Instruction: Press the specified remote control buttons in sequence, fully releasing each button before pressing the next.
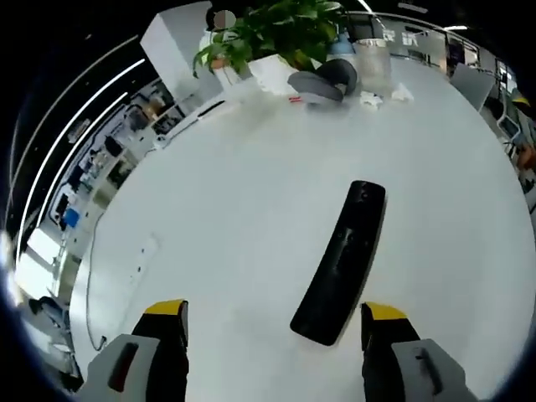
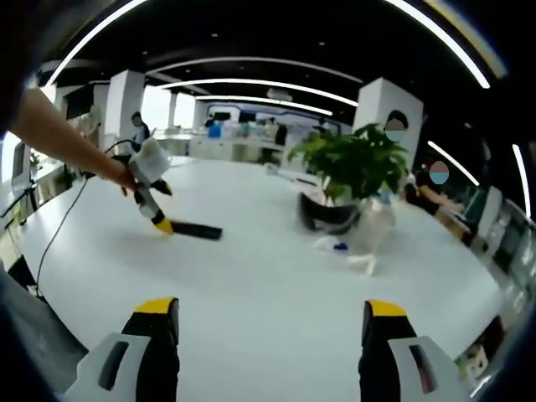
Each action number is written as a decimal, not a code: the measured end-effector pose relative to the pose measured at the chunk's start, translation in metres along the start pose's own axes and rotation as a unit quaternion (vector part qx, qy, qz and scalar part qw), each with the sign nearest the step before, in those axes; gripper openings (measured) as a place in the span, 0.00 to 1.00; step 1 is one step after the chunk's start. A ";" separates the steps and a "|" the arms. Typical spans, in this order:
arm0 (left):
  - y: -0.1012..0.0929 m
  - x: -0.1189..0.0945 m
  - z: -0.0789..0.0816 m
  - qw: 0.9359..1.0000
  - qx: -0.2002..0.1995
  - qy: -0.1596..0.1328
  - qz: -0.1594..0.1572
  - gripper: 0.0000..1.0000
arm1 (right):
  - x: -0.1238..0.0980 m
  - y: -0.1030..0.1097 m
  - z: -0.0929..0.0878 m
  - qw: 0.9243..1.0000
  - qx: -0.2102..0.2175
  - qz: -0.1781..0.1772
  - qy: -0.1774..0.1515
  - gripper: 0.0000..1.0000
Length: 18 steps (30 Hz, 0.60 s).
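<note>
Left gripper view: the remote (image 1: 342, 261) is seen lying flat on the white table (image 1: 234, 218), its near end just ahead of and between the yellow-tipped jaws of the left gripper (image 1: 276, 322). Those jaws are spread wide and nothing is held. No button is touched yet; the approach step is judged to be in hand.

Right gripper view: the right gripper (image 2: 270, 322) is held well back from the remote (image 2: 197, 230), jaws wide apart and empty. A plant (image 2: 356, 167) stands further along the table.

Next move: one jaw tip would need lowering onto the named button, then lifting fully clear.
</note>
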<state>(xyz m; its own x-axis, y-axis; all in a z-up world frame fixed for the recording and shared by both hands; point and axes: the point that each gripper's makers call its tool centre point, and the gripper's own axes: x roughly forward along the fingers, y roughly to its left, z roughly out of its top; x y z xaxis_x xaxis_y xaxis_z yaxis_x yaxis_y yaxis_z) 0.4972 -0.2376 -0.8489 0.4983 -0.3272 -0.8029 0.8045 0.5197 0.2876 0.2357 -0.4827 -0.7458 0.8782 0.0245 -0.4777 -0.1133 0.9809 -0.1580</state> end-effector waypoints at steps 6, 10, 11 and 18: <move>0.002 -0.007 -0.013 0.999 -0.029 -0.005 0.014 1.00 | -0.001 -0.001 0.001 1.000 0.006 -0.001 -0.003 0.93; -0.003 -0.014 -0.019 0.999 -0.050 -0.011 0.015 1.00 | -0.002 -0.001 0.004 1.000 0.010 0.000 -0.011 0.94; -0.007 -0.015 -0.022 0.997 -0.074 -0.008 0.005 1.00 | -0.002 -0.001 0.004 1.000 0.010 0.000 -0.012 0.94; -0.010 -0.037 -0.029 0.995 -0.089 -0.029 0.025 1.00 | -0.003 0.000 0.006 1.000 0.009 0.003 -0.017 0.96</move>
<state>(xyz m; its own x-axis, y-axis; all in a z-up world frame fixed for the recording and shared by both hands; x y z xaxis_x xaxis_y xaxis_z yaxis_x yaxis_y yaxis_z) 0.4610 -0.2078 -0.8374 0.5575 -0.3399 -0.7574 0.7112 0.6662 0.2244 0.2359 -0.4812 -0.7387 0.8929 0.0366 -0.4487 -0.1102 0.9841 -0.1392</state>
